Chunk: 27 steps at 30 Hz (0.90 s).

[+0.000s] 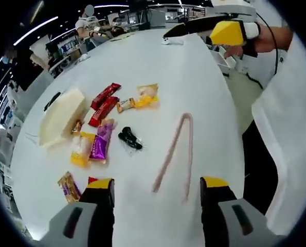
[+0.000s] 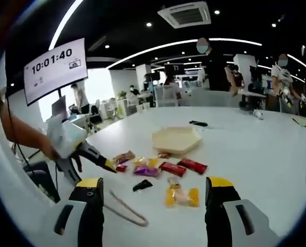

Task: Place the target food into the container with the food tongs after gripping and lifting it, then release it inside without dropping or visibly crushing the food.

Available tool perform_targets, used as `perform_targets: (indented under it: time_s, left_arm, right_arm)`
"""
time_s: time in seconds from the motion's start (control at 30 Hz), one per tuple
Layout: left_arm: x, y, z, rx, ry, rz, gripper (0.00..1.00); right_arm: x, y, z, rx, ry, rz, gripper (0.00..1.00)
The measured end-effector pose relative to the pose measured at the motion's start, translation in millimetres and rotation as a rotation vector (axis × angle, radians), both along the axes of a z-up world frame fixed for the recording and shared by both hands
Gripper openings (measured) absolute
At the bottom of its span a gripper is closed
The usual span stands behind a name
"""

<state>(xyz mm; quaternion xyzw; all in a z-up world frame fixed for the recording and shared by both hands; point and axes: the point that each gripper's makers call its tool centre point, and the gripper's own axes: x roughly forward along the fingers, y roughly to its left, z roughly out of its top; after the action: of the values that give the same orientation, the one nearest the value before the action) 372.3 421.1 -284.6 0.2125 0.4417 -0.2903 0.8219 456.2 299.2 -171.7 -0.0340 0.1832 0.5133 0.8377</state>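
1. Yellow-tipped jaws of the left gripper (image 1: 157,191) and the right gripper (image 2: 155,193) stood wide apart, holding nothing.
2. Thin pinkish tongs (image 1: 176,154), V-shaped, lay on the white table (image 1: 194,77) just beyond the left jaws.
3. Two glossy red bars (image 1: 104,103) lay among other wrapped snacks, beside the pale, six-sided container (image 2: 176,139).
4. A small black item (image 1: 129,138) was unclear.

On the tabletop (image 1: 194,77), in the left gripper view, the tongs (image 1: 176,154) lie right of a small clip (image 1: 129,138). Snack packets (image 1: 99,141) lie further left, with the container (image 1: 63,116) beyond them.
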Motion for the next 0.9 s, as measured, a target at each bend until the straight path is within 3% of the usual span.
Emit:
perform_targets:
  time_s: [0.27,0.33,0.5,0.9]
  left_arm:
    - [6.4,6.7,0.1,0.001,-0.006,-0.015,0.65]
    - [4.1,3.9,-5.1,0.012,0.006,-0.065,0.63]
    - [3.0,-0.7,-7.9,0.019,0.016,-0.089,0.62]
    - [-4.1,-6.1,-11.8,0.028,0.034,-0.135,0.62]
  right_arm:
    - [-0.7,-6.1,-2.0,0.001,0.007,-0.032,0.82]
    - [-2.9,-13.7,-4.7,0.002,0.012,-0.063,0.82]
    - [-4.4,-16.1,-6.7,-0.002,0.017,-0.067,0.82]
    - [-0.2,-16.7,8.2,-0.016,-0.017,-0.076,0.82]
